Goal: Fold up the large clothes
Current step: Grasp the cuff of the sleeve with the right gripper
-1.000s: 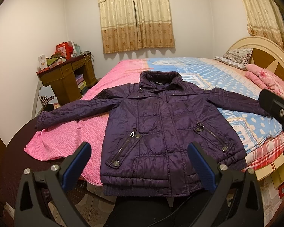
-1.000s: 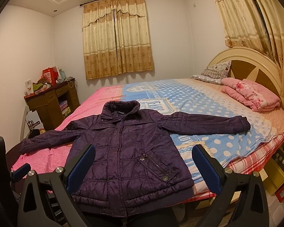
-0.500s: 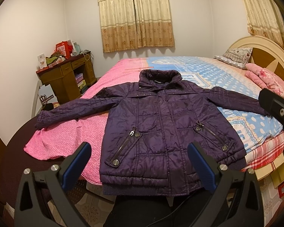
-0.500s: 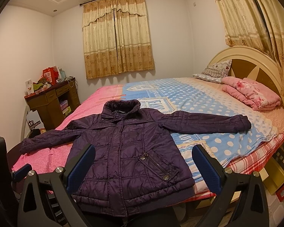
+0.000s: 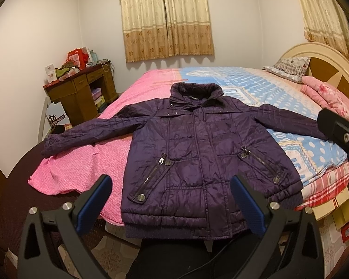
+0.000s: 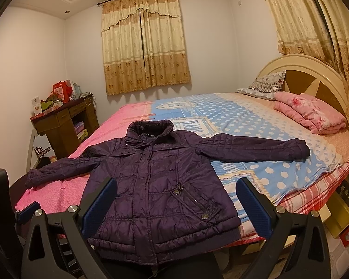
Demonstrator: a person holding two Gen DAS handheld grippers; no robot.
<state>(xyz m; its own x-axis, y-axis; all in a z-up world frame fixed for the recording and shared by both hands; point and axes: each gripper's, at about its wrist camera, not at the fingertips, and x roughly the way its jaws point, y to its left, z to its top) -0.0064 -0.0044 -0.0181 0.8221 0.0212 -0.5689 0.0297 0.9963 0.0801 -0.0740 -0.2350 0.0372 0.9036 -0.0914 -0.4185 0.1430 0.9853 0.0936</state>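
A dark purple quilted jacket lies flat, front up, on the bed, both sleeves spread out sideways and its hem at the near bed edge. It also shows in the right wrist view. My left gripper is open and empty, held in the air just before the hem. My right gripper is open and empty, also in front of the hem. The right gripper's body shows at the right edge of the left wrist view.
The bed has a pink and blue dotted cover, a folded pink blanket and a pillow by the headboard. A wooden desk with clutter stands at the left. Boxes sit beside the bed at the right.
Both grippers have barely moved; the view has shifted very slightly. The jacket lies as before and both grippers stay open.
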